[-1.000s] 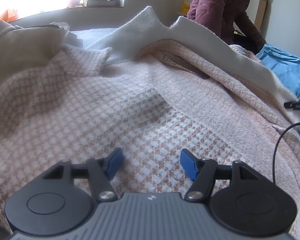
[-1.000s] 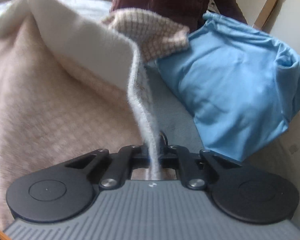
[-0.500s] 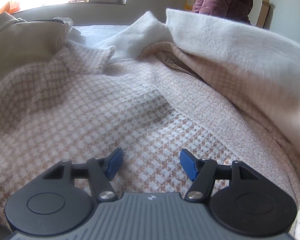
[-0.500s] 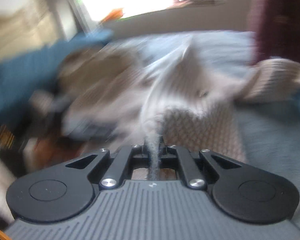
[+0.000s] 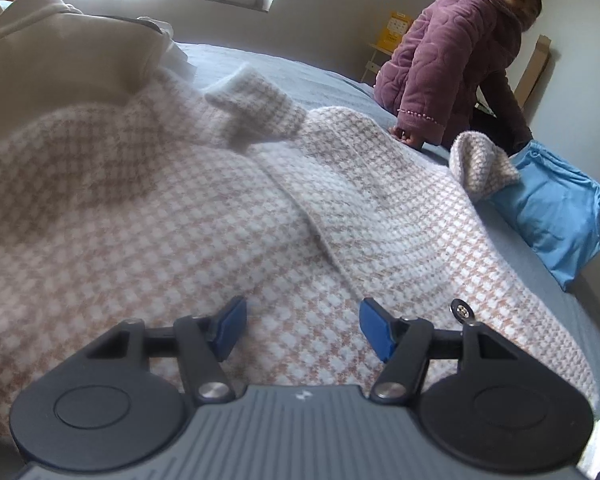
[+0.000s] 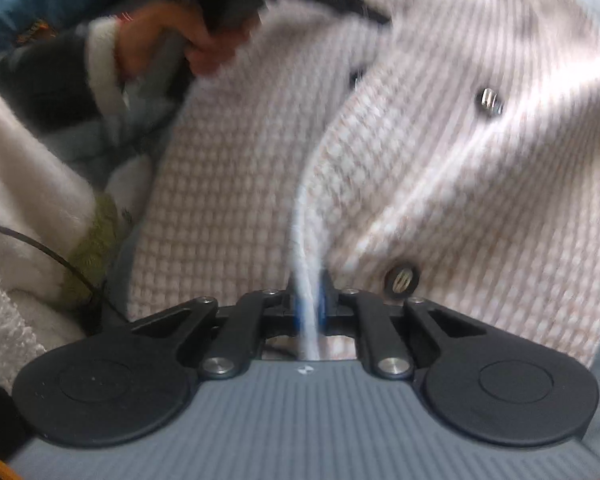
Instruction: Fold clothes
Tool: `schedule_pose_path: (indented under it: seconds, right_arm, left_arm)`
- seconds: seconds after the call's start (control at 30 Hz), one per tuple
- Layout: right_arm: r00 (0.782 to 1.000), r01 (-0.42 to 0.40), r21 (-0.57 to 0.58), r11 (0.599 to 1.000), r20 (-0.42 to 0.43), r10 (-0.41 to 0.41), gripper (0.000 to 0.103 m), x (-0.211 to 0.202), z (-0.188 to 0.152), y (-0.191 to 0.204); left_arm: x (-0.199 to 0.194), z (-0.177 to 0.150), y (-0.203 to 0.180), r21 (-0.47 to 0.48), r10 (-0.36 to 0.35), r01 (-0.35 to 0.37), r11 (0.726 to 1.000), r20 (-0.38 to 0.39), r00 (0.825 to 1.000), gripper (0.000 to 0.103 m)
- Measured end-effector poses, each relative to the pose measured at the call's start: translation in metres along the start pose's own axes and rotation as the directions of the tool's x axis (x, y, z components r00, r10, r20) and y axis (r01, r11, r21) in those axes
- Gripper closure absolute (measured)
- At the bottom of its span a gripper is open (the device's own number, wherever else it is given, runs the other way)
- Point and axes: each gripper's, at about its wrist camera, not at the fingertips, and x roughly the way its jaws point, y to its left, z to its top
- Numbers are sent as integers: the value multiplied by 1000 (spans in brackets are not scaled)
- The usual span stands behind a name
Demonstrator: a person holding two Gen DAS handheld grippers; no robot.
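Now the pink-and-white houndstooth knit cardigan (image 5: 148,216) lies spread face-up on the grey-blue bed (image 5: 284,68), its right front panel, a second ago lifted with the fleecy white lining showing, swung across and laid closed over the left. The right gripper (image 6: 309,304) has its fingers opening, the panel's edge between them and not yet free. The left gripper (image 5: 300,326) hovers over the lower hem, fingers apart and empty. Judging by this, folding proper can begin once the edge is let go.

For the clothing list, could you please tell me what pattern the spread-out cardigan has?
The cardigan has a small pink-and-white check, clearest in the left wrist view.
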Motion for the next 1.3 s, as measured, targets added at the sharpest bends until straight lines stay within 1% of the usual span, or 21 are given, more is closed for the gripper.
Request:
schedule_pose_path:
  seconds: [0.07,0.17,0.27,0.37,0.43,0.47,0.53,0.6,0.63,0.7,0.73,0.8,0.97,1.0,1.03,1.07,1.1,1.13,1.2,1.27,1.3]
  right_arm:
    - [1000,-24,-28,999,-21,23,72,-6,1,7]
    - [992,-122,-128,984,-9,122,71,-28,10,21]
    - [974,-207,-262,943,33,223,67,-52,32,32]
    - [968,-159,-309,938,140,210,57,-65,79,14]
    - [961,-73,-287,955,237,145,55,-66,117,-9]
    - [953,-15,-258,966,288,92,53,-62,137,-21]
    - [922,146,-191,971,381,-64,52,-47,178,-40]
    - [857,316,-112,942,459,-233,52,-22,214,-52]
    - [822,399,-82,913,473,-317,52,-4,232,-57]
    - [765,521,-66,851,480,-431,52,32,265,-67]
    - [744,558,-67,827,482,-463,52,49,278,-70]
    - [713,605,-66,794,489,-503,52,75,300,-75]
    - [680,652,-78,754,499,-537,54,108,329,-95]
    - [676,655,-73,752,500,-541,55,109,330,-100]
    - [676,646,-58,761,507,-535,61,107,330,-105]
    - [674,633,-34,773,516,-529,79,103,331,-109]
    - [667,619,5,786,525,-529,91,97,335,-113]
    - [662,581,68,811,541,-519,95,86,335,-119]
    - [651,447,200,872,596,-470,96,59,328,-132]
    - [644,284,268,921,658,-390,97,33,316,-140]
    - [632,222,279,934,688,-356,97,23,310,-141]
  left_arm:
    - [-5,1,4,-19,-3,3,1000,17,1000,39]
    - [-11,3,12,-52,-3,6,999,52,999,39]
    - [-13,8,21,-88,10,-3,996,84,996,39]
    - [-14,18,31,-102,25,-13,995,117,993,39]
    - [-17,26,39,-111,44,-28,993,145,988,39]
    - [-16,28,43,-118,57,-39,992,154,986,39]
    - [-15,32,51,-133,85,-62,989,167,982,39]
    - [-9,32,61,-159,104,-78,984,162,981,39]
    - [-6,31,66,-175,111,-83,981,155,982,39]
    - [1,27,75,-203,110,-80,976,145,983,39]
    - [3,23,79,-207,103,-71,976,149,983,39]
    - [5,18,82,-193,92,-58,980,175,980,39]
    - [7,9,83,-160,64,-29,987,222,973,37]
    - [6,7,84,-162,56,-19,987,229,972,37]
    - [6,6,86,-169,48,-7,986,236,971,37]
    - [6,5,88,-177,39,5,984,242,969,37]
    - [5,4,90,-184,30,17,983,249,968,37]
    - [5,3,92,-189,24,26,982,255,967,37]
    - [4,2,94,-196,17,37,980,263,965,37]
    - [4,1,96,-201,11,45,978,269,963,37]
    - [4,1,97,-204,8,49,978,272,962,37]
